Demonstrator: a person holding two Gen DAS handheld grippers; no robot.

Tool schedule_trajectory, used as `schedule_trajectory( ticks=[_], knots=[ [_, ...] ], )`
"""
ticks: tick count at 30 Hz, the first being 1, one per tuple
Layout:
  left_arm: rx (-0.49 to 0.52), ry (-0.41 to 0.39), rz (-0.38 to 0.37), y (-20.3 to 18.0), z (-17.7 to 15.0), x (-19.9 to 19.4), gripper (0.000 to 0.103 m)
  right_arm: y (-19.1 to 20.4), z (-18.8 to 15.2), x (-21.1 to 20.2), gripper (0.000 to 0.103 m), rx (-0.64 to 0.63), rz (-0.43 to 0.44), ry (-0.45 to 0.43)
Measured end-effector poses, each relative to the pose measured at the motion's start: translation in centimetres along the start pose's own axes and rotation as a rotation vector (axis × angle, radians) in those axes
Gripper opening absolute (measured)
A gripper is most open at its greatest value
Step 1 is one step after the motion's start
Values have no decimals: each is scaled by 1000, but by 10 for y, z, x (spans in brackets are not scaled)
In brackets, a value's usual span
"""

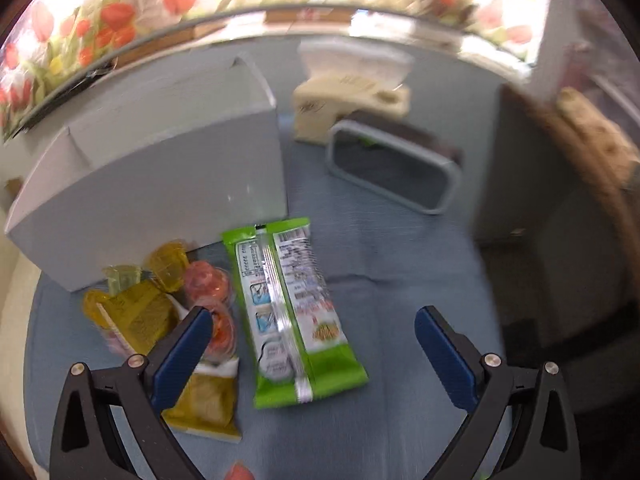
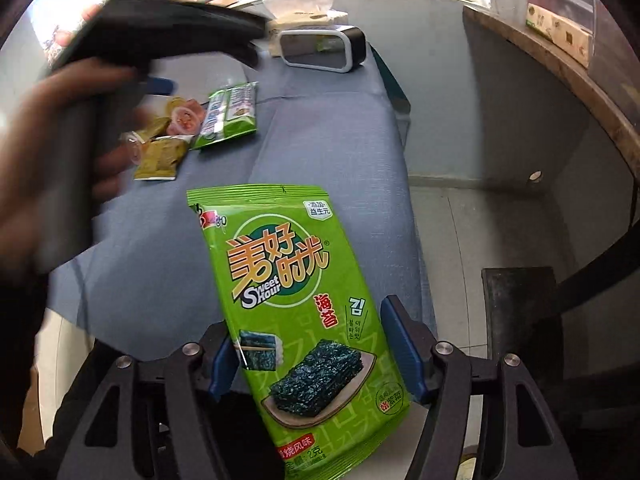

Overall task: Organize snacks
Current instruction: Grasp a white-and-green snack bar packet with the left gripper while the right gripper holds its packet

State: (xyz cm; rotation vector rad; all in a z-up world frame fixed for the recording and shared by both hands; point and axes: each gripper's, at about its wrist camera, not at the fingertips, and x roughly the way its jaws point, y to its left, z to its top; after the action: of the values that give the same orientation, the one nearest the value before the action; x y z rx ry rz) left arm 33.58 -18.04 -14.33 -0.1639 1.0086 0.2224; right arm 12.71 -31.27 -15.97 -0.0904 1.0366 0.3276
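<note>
Right claw (image 2: pixel 316 356) clamped on green foil seaweed snack packet (image 2: pixel 296 312); left claw (image 1: pixel 314 354) spread apart over blue-cloth bench (image 1: pixel 400 280), second green packet (image 1: pixel 292 316) at 12 o'clock.

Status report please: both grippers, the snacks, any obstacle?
Left hand-held gripper open above green packet. Right hand-held gripper shut on seaweed packet. Grey box stands behind the snacks.

Both wrist views look down close over the blue cloth (image 1: pixel 400 240), sharing the snack pile (image 2: pixel 160 148).
</note>
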Motion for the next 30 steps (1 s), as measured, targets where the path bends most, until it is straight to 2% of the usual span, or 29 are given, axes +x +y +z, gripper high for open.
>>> schedule_trajectory(
  ticks=[2,3,6,8,11,18,20,21,22,24,30],
  knots=[
    [-23,51,4,-2,2,21,103,5,-1,-2,70,-7,21,-5],
    [-44,76,32,-1,3,31,103,5,-2,-5,70,-12,24,-9],
    [6,45,96,-8,6,42,103,4,-2,-10,68,-28,35,-13],
    [-12,83,111,-6,8,52,103,5,0,-7,68,-27,38,-11],
    [-115,148,89,9,9,68,103,6,3,-6,68,-30,47,-14],
    [-107,117,66,16,20,73,103,6,3,-6,67,-46,48,-17],
    [-102,94,72,16,17,67,94,7,3,-10,67,-47,55,-27],
    [-97,77,69,16,15,61,75,8,3,-12,67,-49,55,-29],
    [-86,76,60,15,13,56,68,9,2,-14,67,-52,52,-34],
    [-85,107,16,16,10,51,65,8,1,-16,67,-54,55,-36],
    [-124,93,-69,36,5,38,61,6,-4,-23,67,-56,65,-46]
  ],
)
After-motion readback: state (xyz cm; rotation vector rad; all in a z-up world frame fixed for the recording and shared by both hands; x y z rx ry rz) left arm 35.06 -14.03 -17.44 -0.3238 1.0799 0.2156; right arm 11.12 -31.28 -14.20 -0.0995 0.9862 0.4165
